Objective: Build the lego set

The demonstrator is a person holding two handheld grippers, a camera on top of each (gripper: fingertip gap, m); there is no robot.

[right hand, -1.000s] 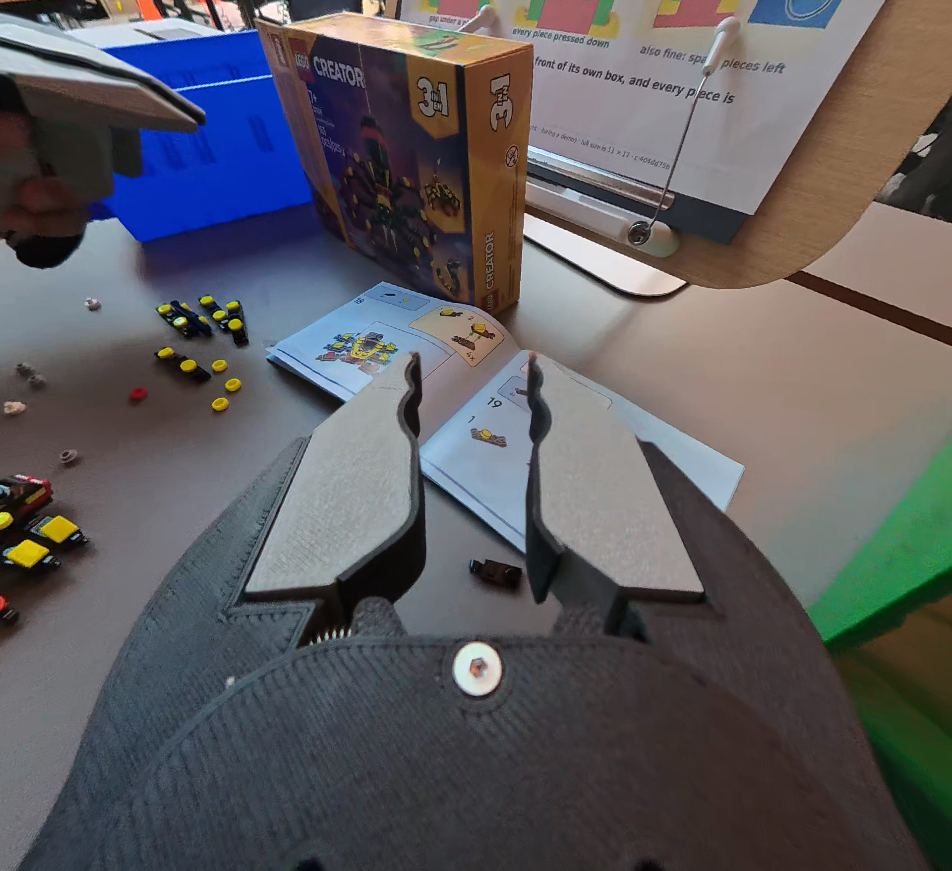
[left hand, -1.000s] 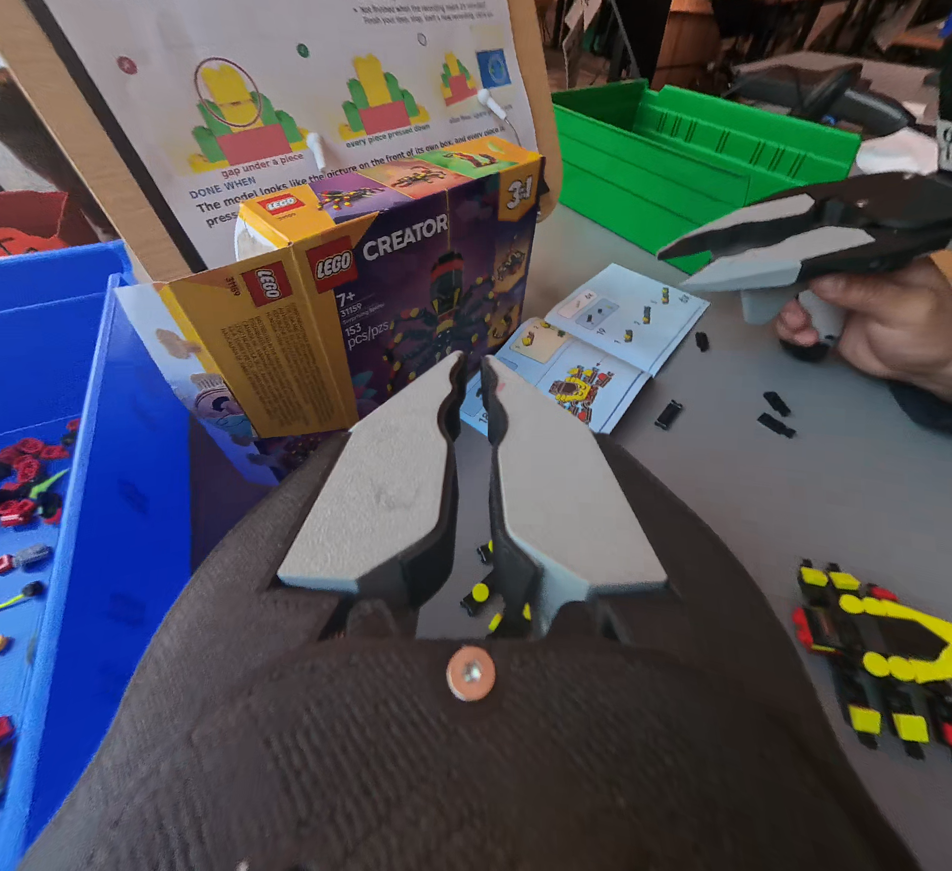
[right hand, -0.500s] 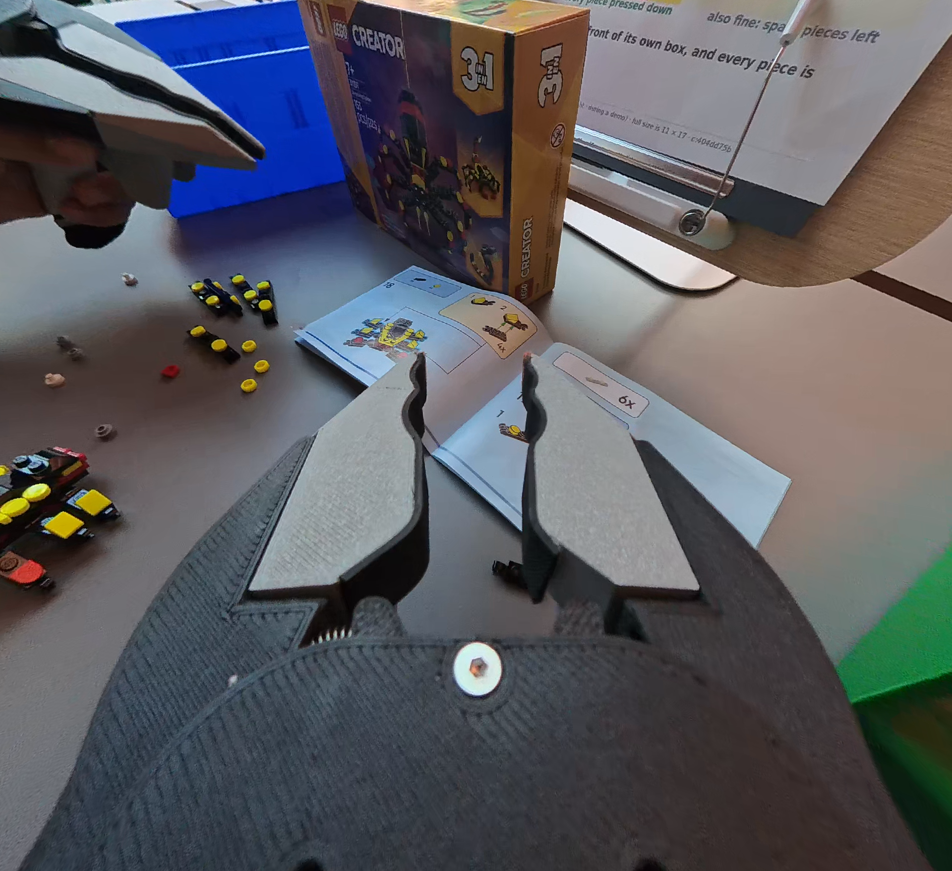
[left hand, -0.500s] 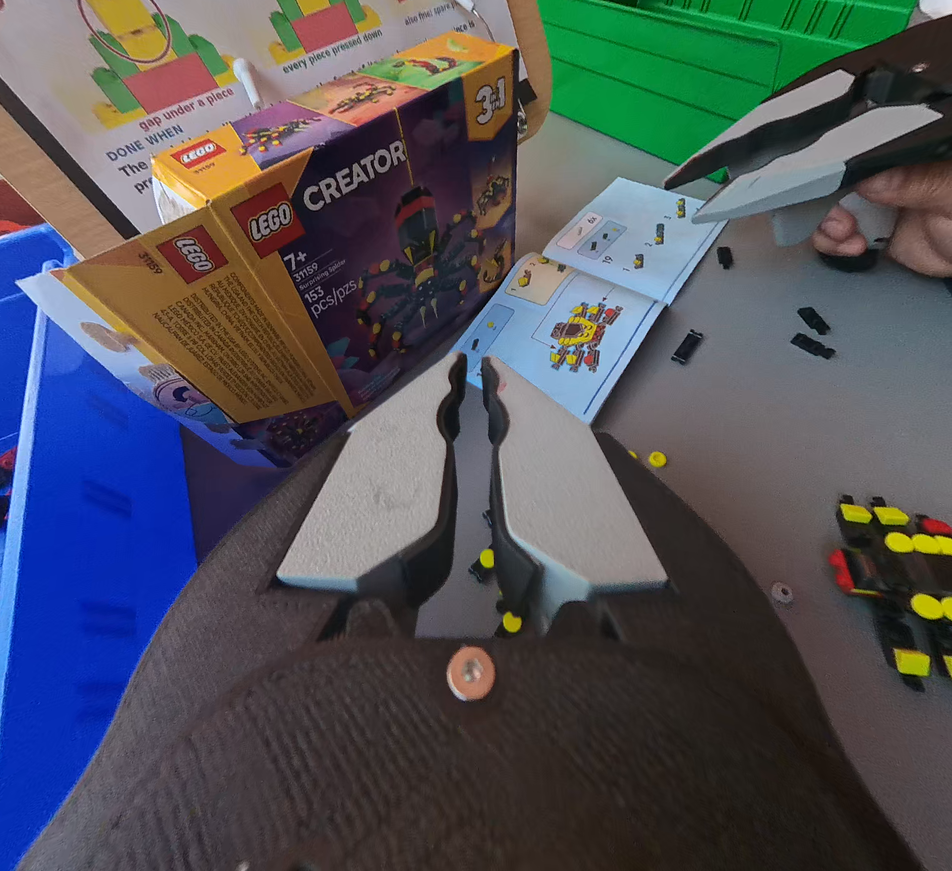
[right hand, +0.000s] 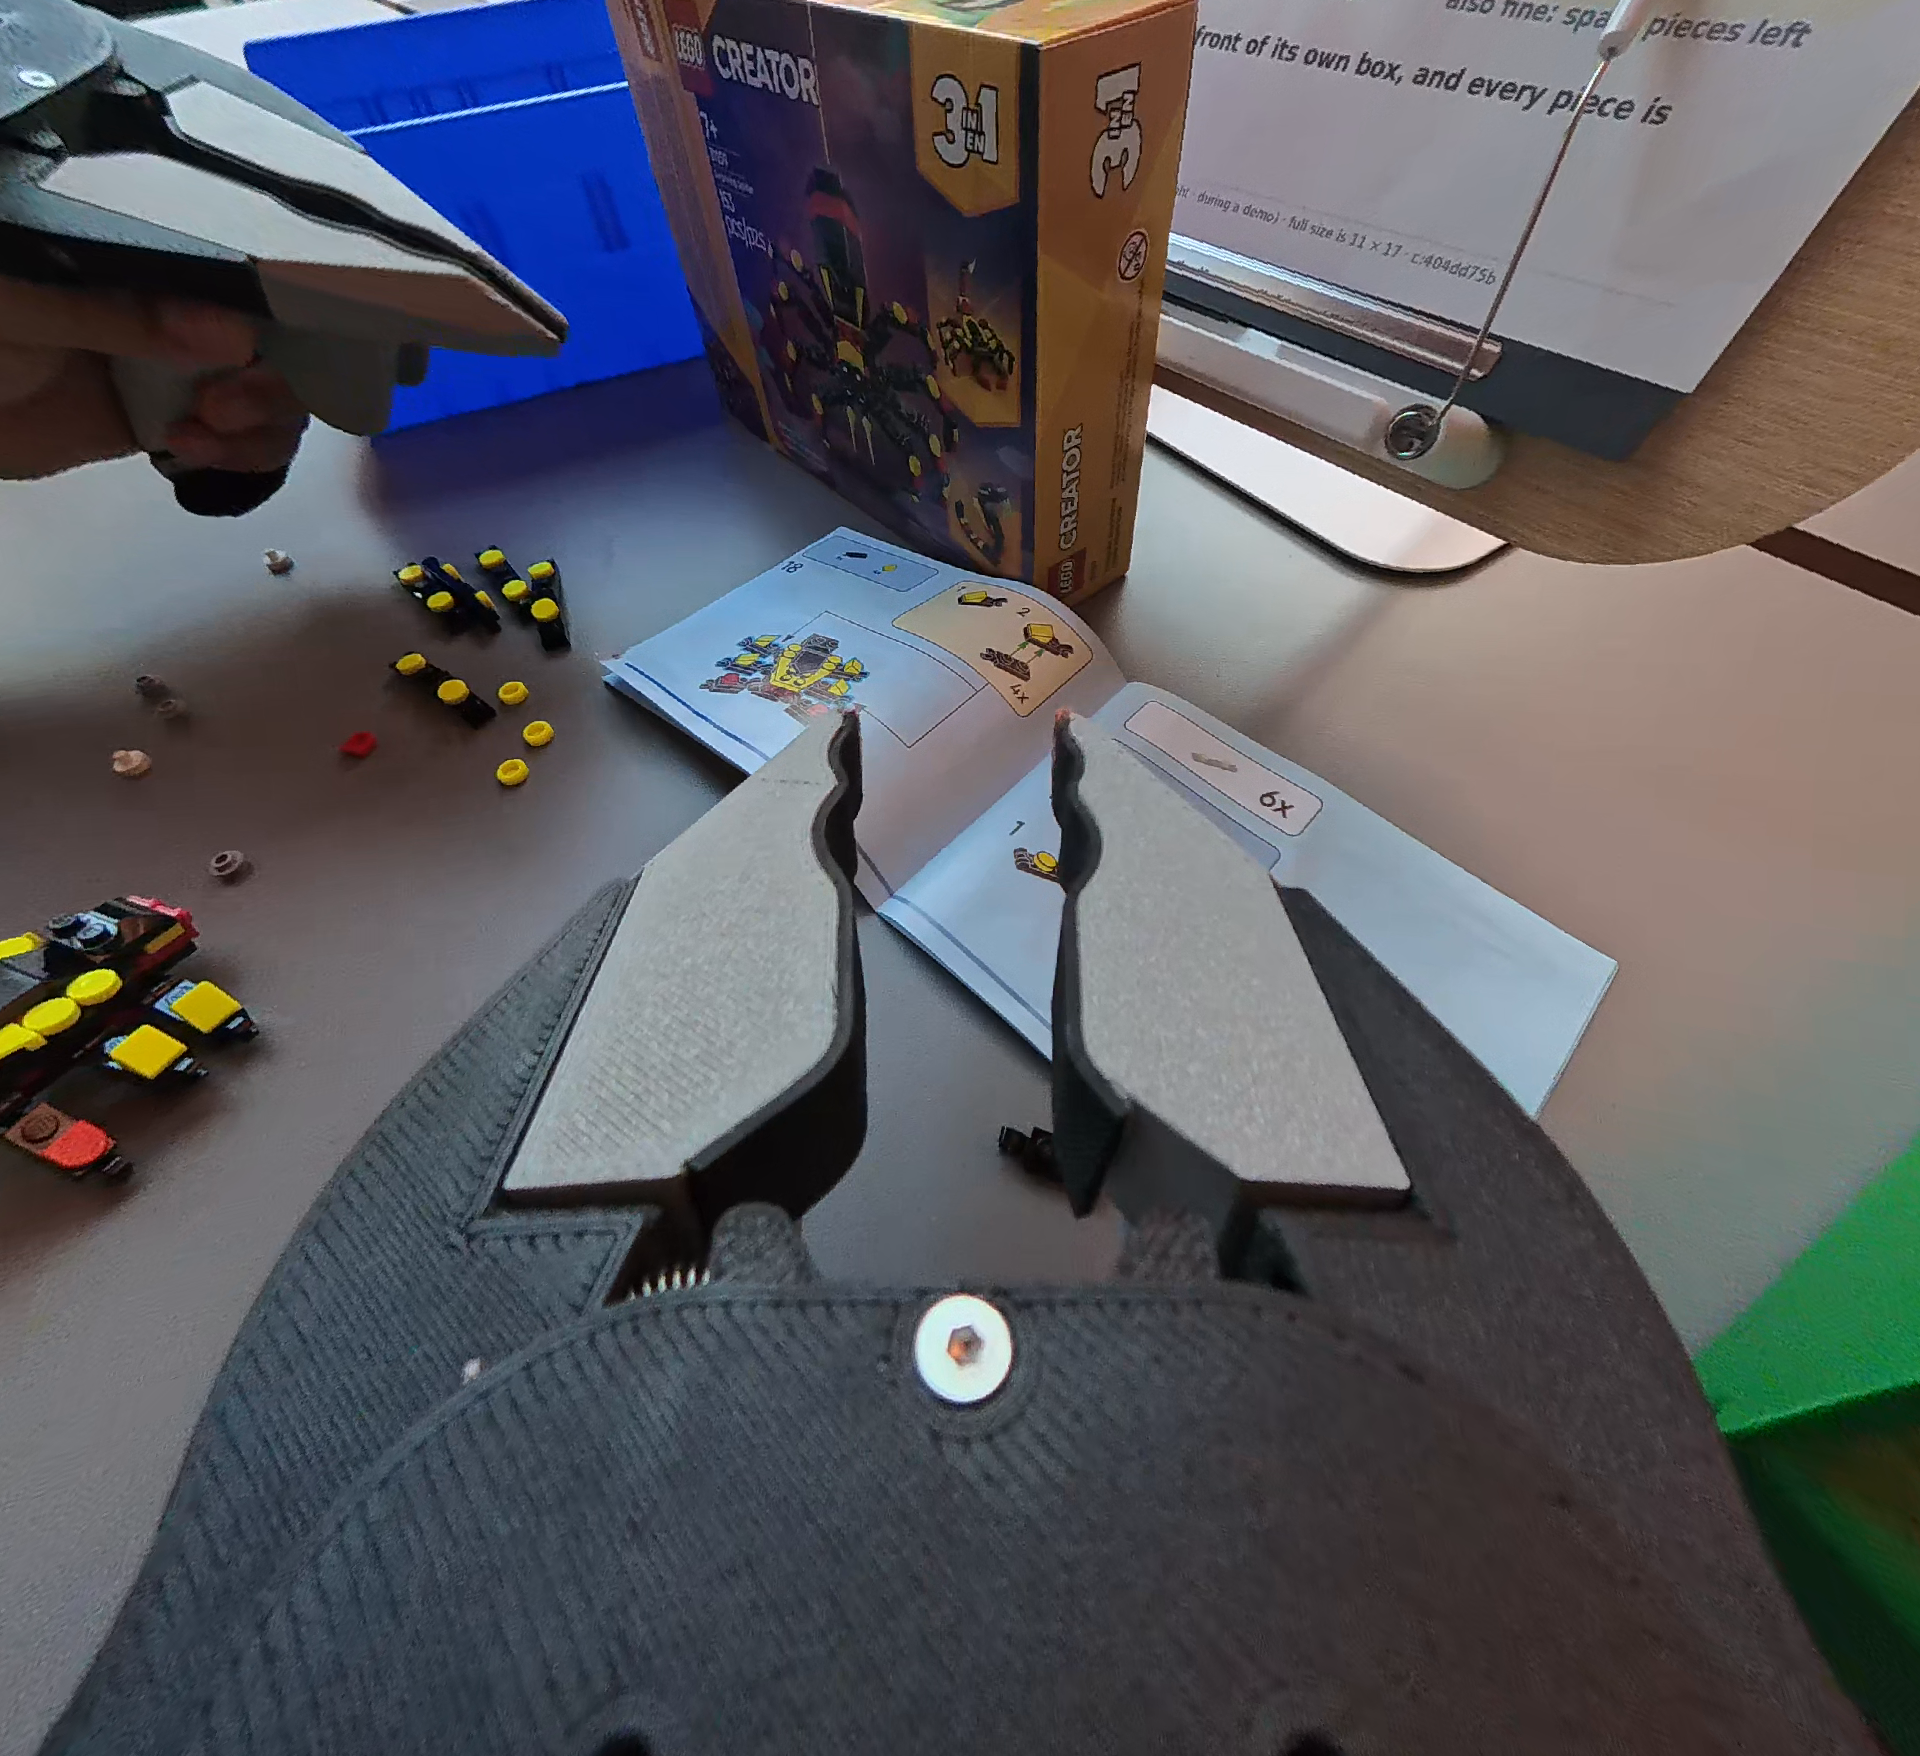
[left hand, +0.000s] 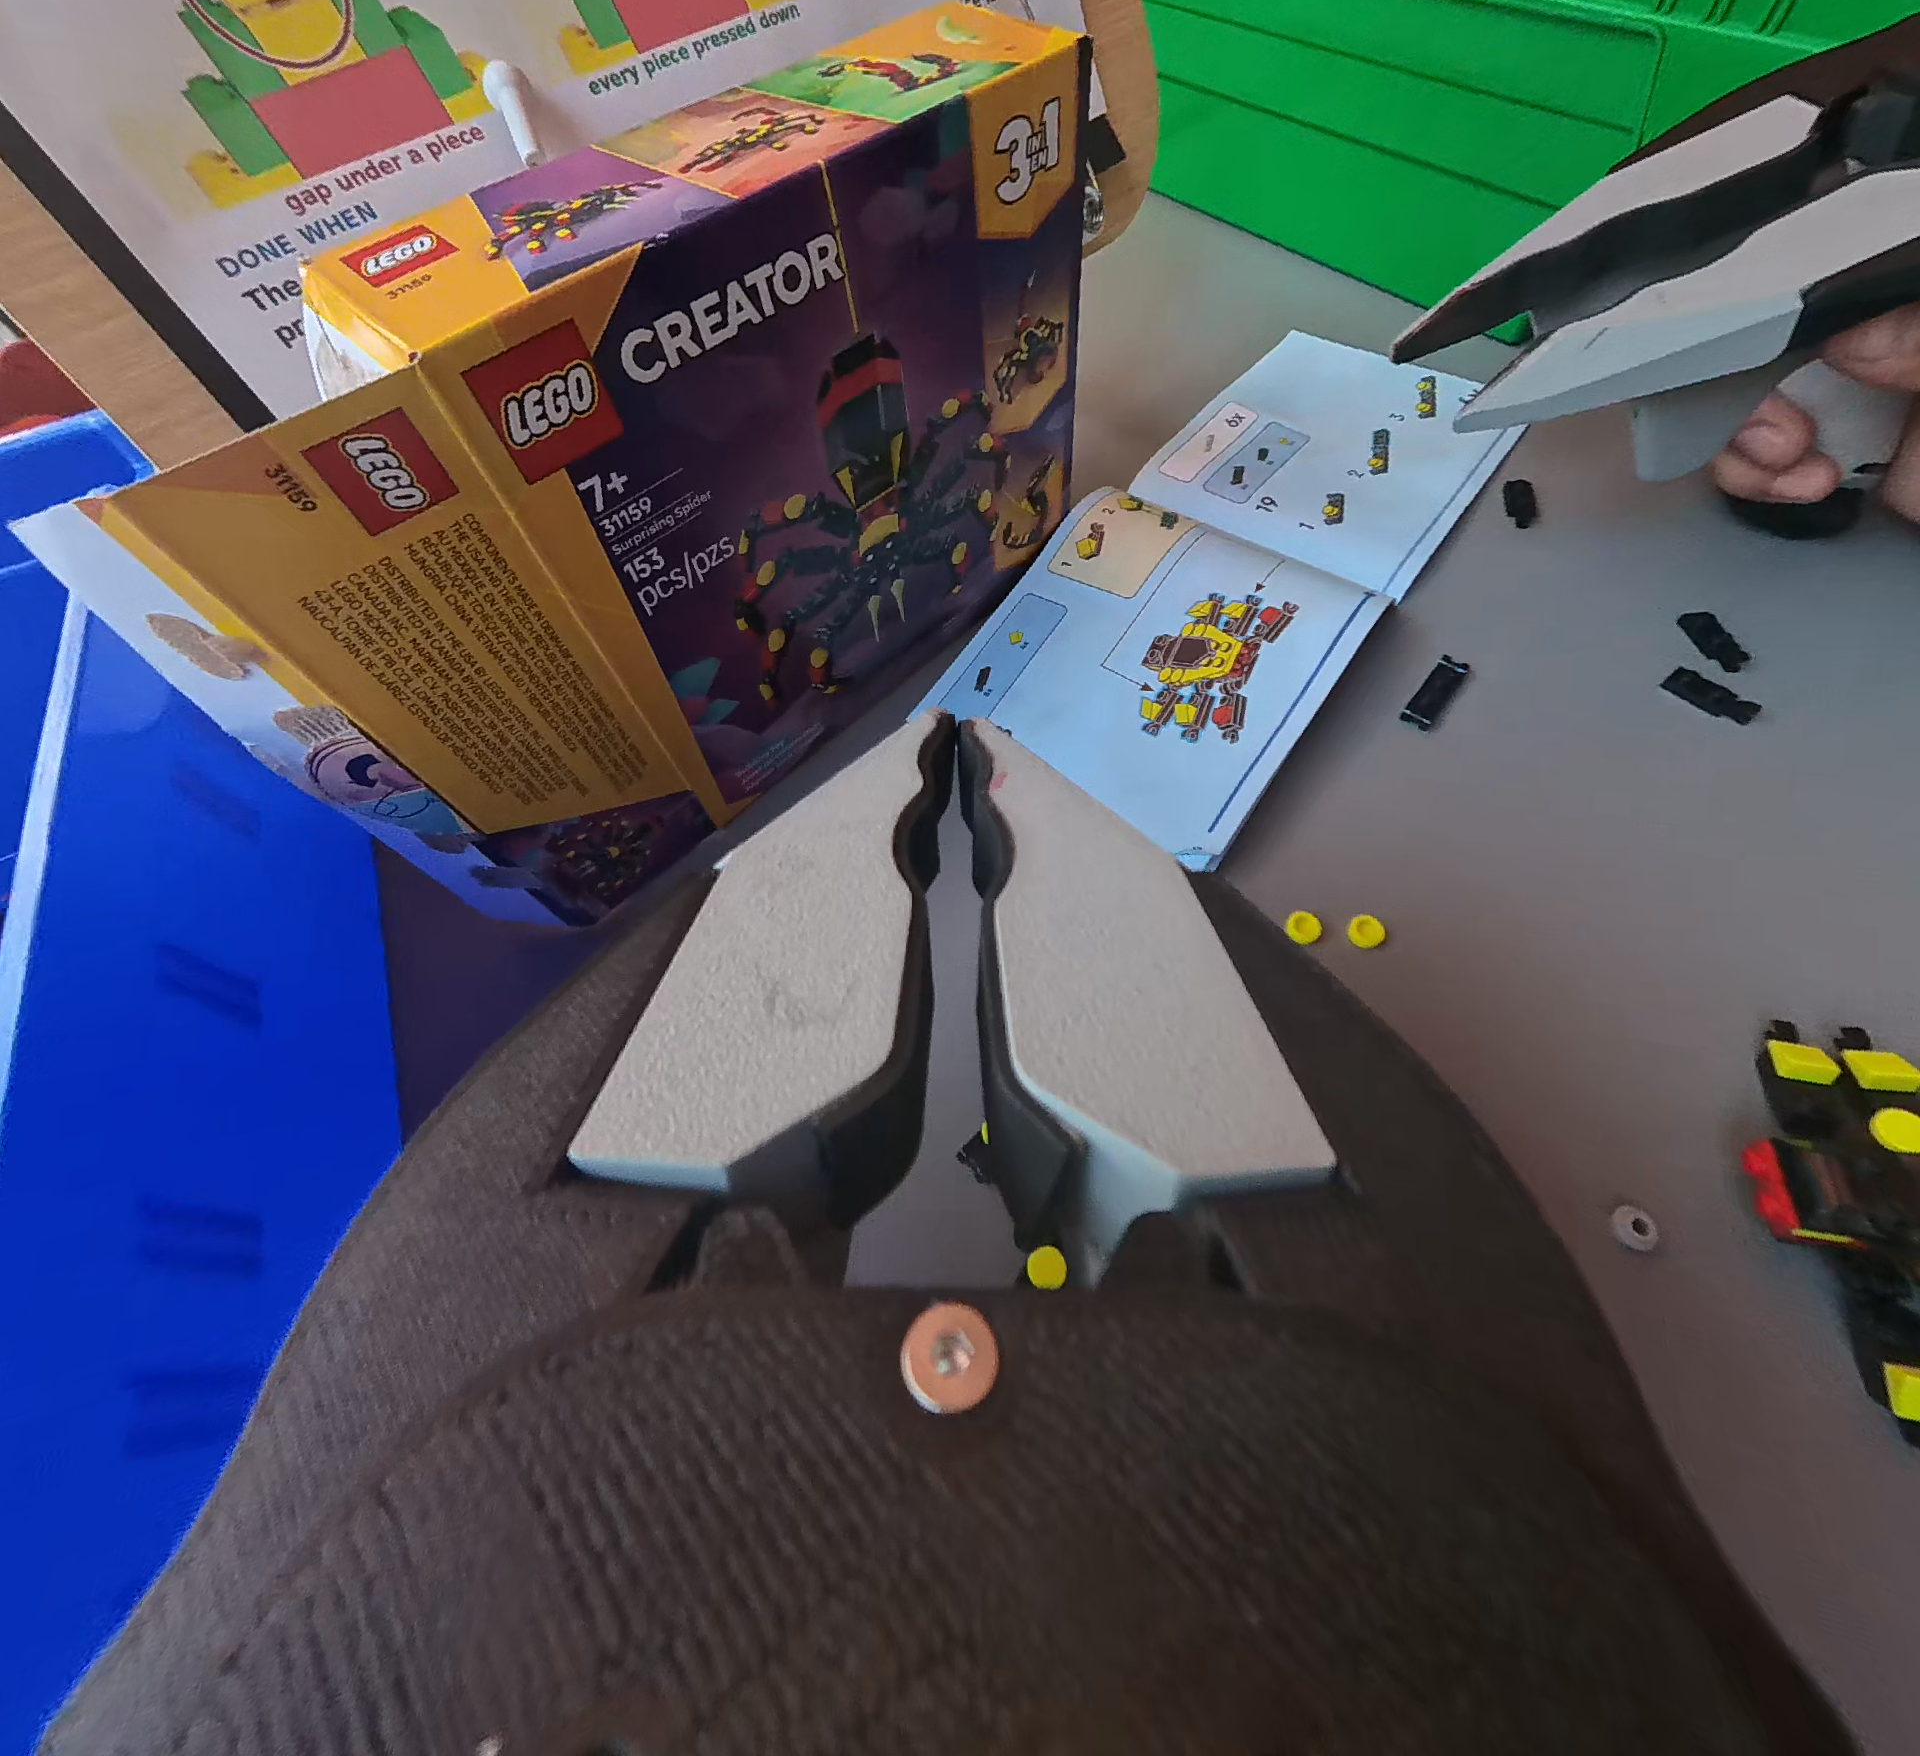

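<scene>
The partly built black, yellow and red model (left hand: 1849, 1176) lies on the grey table, also at the left in the right wrist view (right hand: 94, 1010). My left gripper (left hand: 956, 735) is shut and empty, pointing at the foot of the Lego box (left hand: 727, 459); it also shows in the right wrist view (right hand: 545, 333). My right gripper (right hand: 956, 724) is open and empty above the open instruction booklet (right hand: 935, 667); it also shows in the left wrist view (left hand: 1432, 387). A small black piece (right hand: 1023, 1140) lies under its right finger. Black pieces with yellow studs (right hand: 478, 594) and loose yellow studs (right hand: 520, 730) lie left of the booklet.
A blue bin (left hand: 156, 979) stands left of the box and a green bin (left hand: 1455, 44) at the far right. A poster board (right hand: 1558, 148) stands behind the box. Small black pieces (left hand: 1714, 641) lie right of the booklet (left hand: 1247, 584). Two yellow studs (left hand: 1335, 929) lie near my left gripper. Spacing between my two grippers at the tips: around 20 cm. It is some 9 cm from my right tips to the small black piece (right hand: 1023, 1140). The left camera catches it too, in the left wrist view (left hand: 1510, 523).
My left gripper has moved forward and down toward the box, and its fingers have closed from a narrow gap to nearly touching. My right gripper has edged forward over the booklet, still open.
</scene>
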